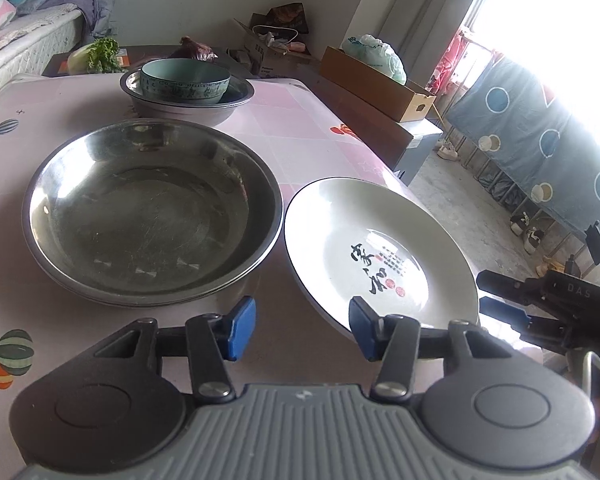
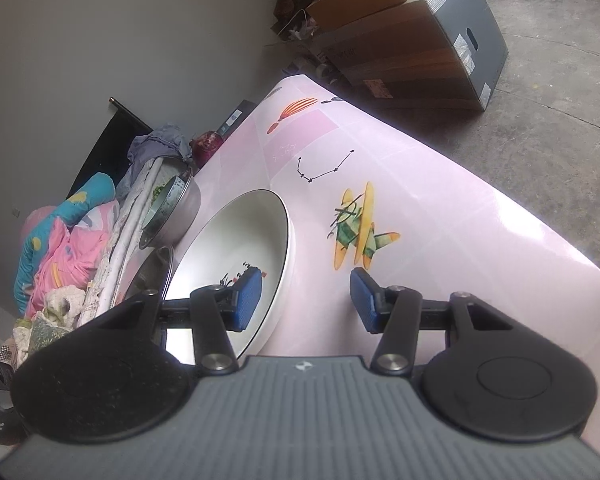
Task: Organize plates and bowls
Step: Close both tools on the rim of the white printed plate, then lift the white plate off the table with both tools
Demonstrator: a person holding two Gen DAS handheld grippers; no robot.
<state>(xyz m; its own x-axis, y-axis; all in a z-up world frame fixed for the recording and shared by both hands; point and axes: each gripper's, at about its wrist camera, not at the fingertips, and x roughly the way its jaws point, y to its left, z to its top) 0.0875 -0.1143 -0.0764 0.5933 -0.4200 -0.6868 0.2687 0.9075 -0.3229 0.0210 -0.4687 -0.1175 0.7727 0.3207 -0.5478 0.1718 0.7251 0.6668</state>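
Status of sorting, judged from how things lie: partly done; green ceramic bowl (image 1: 186, 80) already sits nested inside a small steel basin (image 1: 188, 100) at the far side of the counter (image 1: 308, 128); large steel plate (image 1: 152, 210) lies nearer, apparently on top of a second one, since a double rim shows along its near edge; white plate (image 1: 380, 252) with dark lettering lies alone just beside the steel plate, near the counter's right edge, not yet stacked on anything.

Left tool (image 1: 302, 330): jaws stand partly apart, nothing between them; it hangs over the bare strip of counter between steel plate and white plate, its right pad over the white plate's near rim; contact cannot be told.

Right tool (image 2: 306, 300): jaws likewise partly apart and empty; in the right wrist view its left pad is over the white plate (image 2: 236, 256), the other over bare counter, so the rim falls between them without being pinched.

Left to do, by my reading: grasp the white plate and set it onto or beside the steel stack; no other loose dishes visible.
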